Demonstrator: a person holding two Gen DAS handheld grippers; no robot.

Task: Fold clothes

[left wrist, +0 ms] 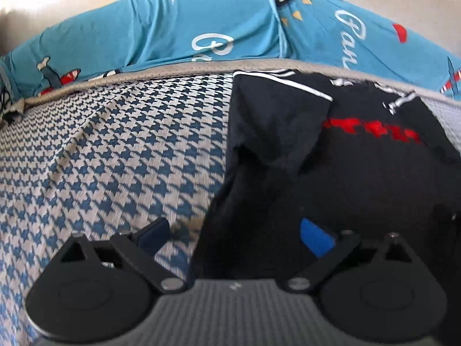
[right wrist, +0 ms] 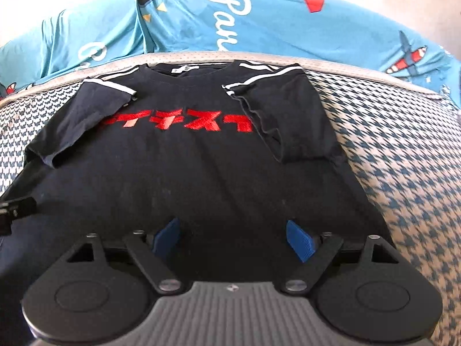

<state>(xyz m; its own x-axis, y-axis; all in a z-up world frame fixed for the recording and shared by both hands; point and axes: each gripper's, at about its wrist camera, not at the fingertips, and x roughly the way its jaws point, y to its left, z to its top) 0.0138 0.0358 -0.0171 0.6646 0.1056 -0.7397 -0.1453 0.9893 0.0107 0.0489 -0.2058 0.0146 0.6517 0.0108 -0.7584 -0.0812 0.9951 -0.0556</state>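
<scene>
A dark navy T-shirt (right wrist: 187,167) with red lettering and white shoulder stripes lies face up on the houndstooth bed cover (right wrist: 403,158), both sleeves folded in over the chest. My right gripper (right wrist: 233,236) hovers open over the shirt's lower hem, blue pads spread wide with nothing between them. In the left wrist view the same T-shirt (left wrist: 331,173) fills the right half, and my left gripper (left wrist: 236,236) stands open across the shirt's left edge. The left gripper's tip (right wrist: 17,207) shows at the left border of the right wrist view.
A bright blue quilt (right wrist: 259,20) printed with white script and aeroplanes is bunched along the far edge of the bed. A grey piped border (left wrist: 173,69) separates it from the houndstooth cover (left wrist: 100,158), which spreads bare to the shirt's left.
</scene>
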